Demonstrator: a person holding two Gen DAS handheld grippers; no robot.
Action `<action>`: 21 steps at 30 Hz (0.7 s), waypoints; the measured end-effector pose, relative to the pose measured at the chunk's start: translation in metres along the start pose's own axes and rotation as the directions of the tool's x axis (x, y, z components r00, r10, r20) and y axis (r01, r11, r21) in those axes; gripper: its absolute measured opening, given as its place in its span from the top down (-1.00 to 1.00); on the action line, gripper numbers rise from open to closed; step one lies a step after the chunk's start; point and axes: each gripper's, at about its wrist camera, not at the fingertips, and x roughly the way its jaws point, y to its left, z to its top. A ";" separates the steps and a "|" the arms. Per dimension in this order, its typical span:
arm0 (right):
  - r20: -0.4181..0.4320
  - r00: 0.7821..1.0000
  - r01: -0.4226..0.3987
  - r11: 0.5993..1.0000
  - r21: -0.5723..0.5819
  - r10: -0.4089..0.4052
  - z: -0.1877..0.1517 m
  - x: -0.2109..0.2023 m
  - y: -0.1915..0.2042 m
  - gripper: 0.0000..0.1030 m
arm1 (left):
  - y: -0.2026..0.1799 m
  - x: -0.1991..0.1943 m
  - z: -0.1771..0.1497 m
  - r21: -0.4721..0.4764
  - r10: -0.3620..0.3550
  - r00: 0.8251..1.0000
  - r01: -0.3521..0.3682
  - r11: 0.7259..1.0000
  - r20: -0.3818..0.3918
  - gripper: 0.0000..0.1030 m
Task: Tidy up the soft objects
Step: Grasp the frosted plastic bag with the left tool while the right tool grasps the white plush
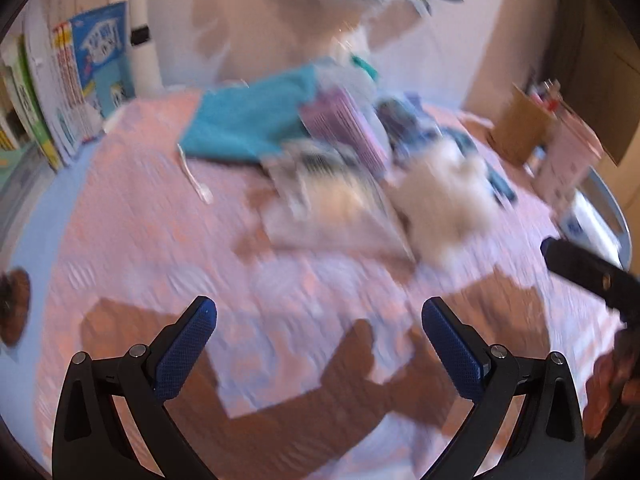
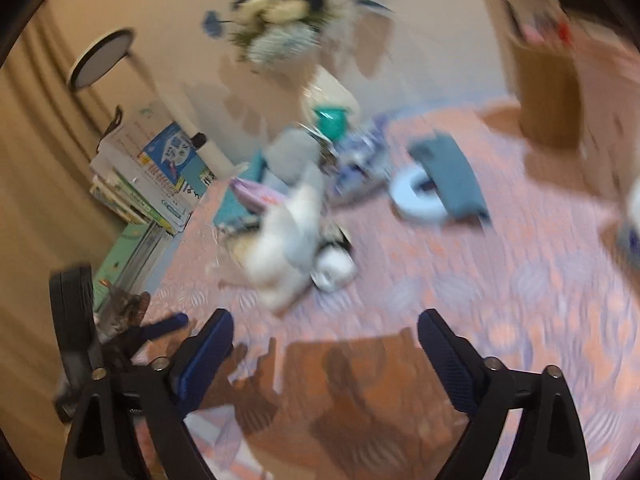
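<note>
1. My left claw (image 1: 319,344) and right claw (image 2: 326,354) hang apart, empty, above the desk (image 1: 132,240).
2. The white plush toy (image 2: 286,240) lies heaped with a teal cloth (image 1: 248,120), awaiting sorting.

— What sort of place is this?
— A room in a home: a table under a pink patterned cloth (image 1: 140,240), a vase of flowers (image 2: 276,20) at its far side.
— Anything else?
— Stacked books (image 2: 160,176) at far left, a curtain (image 2: 36,160) behind them, a cardboard box (image 1: 520,128) far right.
</note>
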 end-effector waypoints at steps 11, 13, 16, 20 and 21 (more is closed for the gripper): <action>-0.043 0.999 0.019 0.995 -0.098 -0.023 0.042 0.071 0.028 -0.10 | -0.010 0.048 0.035 0.050 0.032 0.999 -0.030 0.998 -0.041 -0.98; -0.074 0.997 0.018 0.995 -0.096 -0.025 0.044 0.081 0.021 0.52 | -0.012 0.052 0.033 0.037 0.026 0.999 -0.024 0.999 -0.033 -0.31; 0.000 1.000 -0.013 0.999 -0.041 0.013 0.042 0.062 0.005 0.52 | -0.017 0.044 0.026 0.055 0.015 1.000 -0.015 0.998 -0.002 0.07; 0.101 0.990 -0.101 0.995 0.026 0.098 0.047 0.029 -0.014 0.52 | -0.019 0.033 0.022 0.056 -0.002 1.000 0.000 0.998 0.029 0.15; 0.113 0.986 -0.126 0.991 0.039 0.121 0.049 0.023 -0.018 0.52 | -0.019 0.031 0.021 0.049 -0.009 1.000 0.007 0.999 0.027 0.15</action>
